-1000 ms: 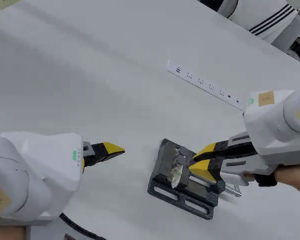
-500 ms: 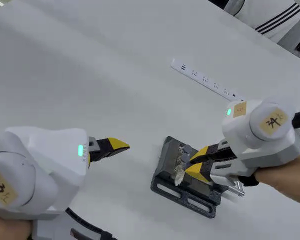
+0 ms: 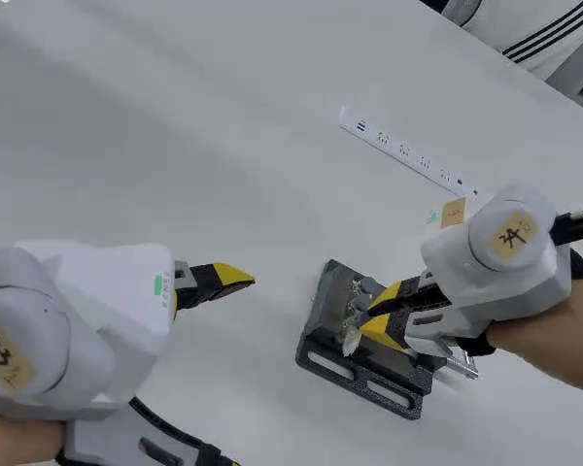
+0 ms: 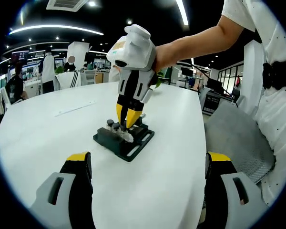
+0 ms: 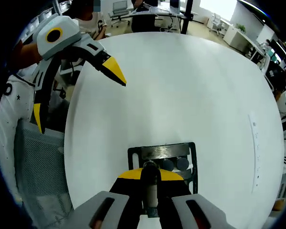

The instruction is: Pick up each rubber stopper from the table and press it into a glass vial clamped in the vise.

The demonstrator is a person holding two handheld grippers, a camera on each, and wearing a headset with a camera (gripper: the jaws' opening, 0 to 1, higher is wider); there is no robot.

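Observation:
A black vise stands on the white table. It clamps two vials capped with grey stoppers, and a clear glass vial leans at its near end. My right gripper points down onto that vial. Its yellow jaws are shut on a grey rubber stopper at the vial's mouth. My left gripper hovers left of the vise, open, with nothing between its jaws.
A white power strip lies on the table beyond the vise. A black cable runs along the near edge under my left gripper. People stand behind the table's far corner. A grey chair is beside the table.
The right gripper's body has swung in and up over the vise while its tips stay at the vial. The left gripper has hardly moved. The head view has shifted slightly.

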